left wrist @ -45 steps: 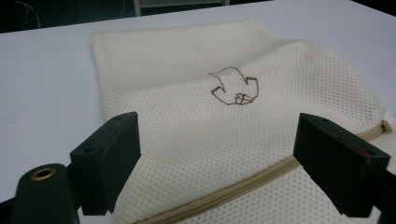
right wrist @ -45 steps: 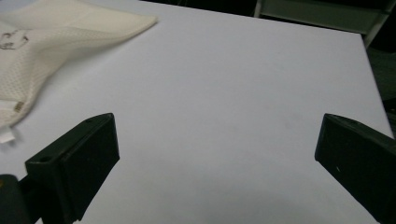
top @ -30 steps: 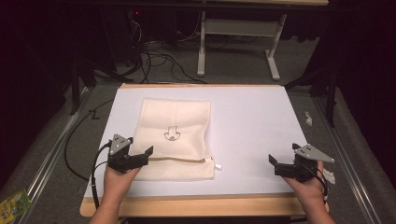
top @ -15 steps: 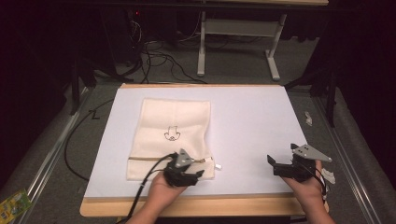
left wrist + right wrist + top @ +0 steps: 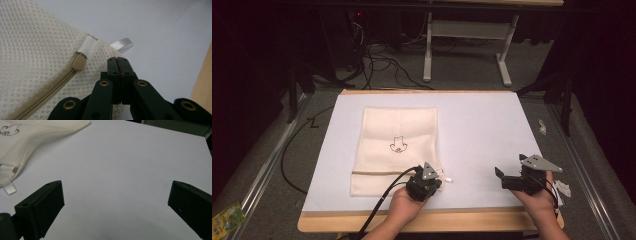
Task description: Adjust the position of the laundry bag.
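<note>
Closed zipper, left gripper at the pull end

My left gripper (image 5: 117, 62) is clenched, jaws pressed together over the cream mesh zippered laundry bag (image 5: 394, 145), just beside its beige zipper pull (image 5: 79, 63) but gripping nothing I can make out. The bag lies flat on the white table mat (image 5: 492, 130), zipper shut, so opening remains. My right gripper (image 5: 115, 202) hovers released, well apart.

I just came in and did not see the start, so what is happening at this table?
A person works on a cream mesh zip bag lying flat on a white table mat. The left gripper, jaws pressed together, sits over the bag's corner beside the beige zipper pull and a white ribbon tag; whether it pinches the fabric I cannot tell. The right gripper waits open above bare mat, apart from the bag.
</note>
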